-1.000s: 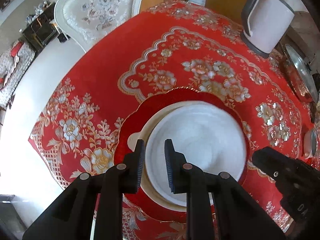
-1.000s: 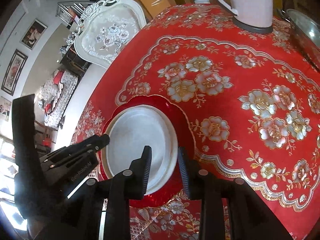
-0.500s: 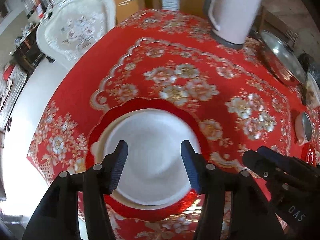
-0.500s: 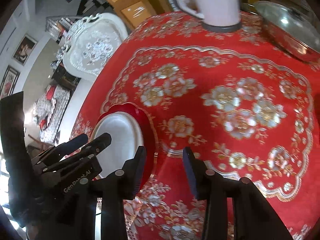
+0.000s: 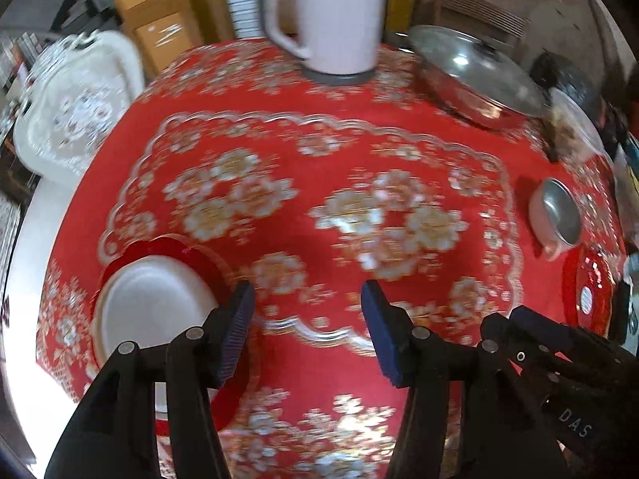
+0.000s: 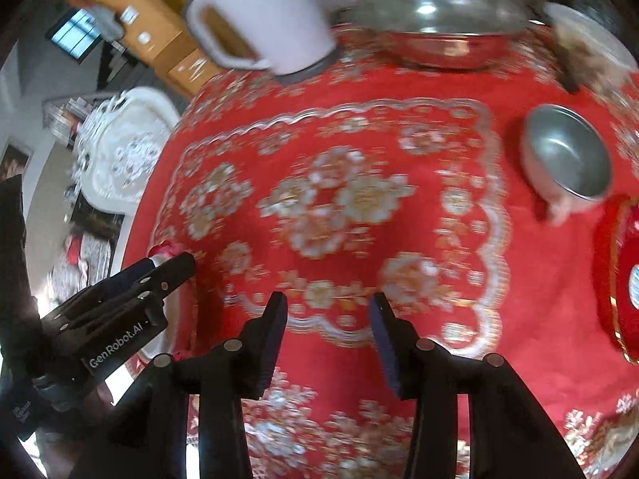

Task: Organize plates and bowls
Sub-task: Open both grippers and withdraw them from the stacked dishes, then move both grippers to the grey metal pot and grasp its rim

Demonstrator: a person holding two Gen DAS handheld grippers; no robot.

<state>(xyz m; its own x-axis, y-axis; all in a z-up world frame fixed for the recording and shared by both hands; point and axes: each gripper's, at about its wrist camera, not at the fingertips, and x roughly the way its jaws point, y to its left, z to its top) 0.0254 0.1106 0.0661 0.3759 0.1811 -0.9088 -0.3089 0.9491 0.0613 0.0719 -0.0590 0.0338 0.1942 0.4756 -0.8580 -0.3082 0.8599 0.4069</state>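
While your left gripper (image 5: 305, 311) hangs with its jaws spread wide and empty above the red floral tablecloth (image 5: 319, 151), the white plate (image 5: 147, 311) lies flat, face up, on the red plate (image 5: 199, 255) just left of it. Your right gripper (image 6: 327, 319), likewise parted, faces the metal bowl (image 6: 567, 159), upright at far right.

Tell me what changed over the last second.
Both grippers swung right, away from the stacked white plate on the red plate. The left gripper, nearly closed over the white plate a second ago, opened wide and let go. The right gripper also opened wider. The stack, kettle and metal bowl stayed put.
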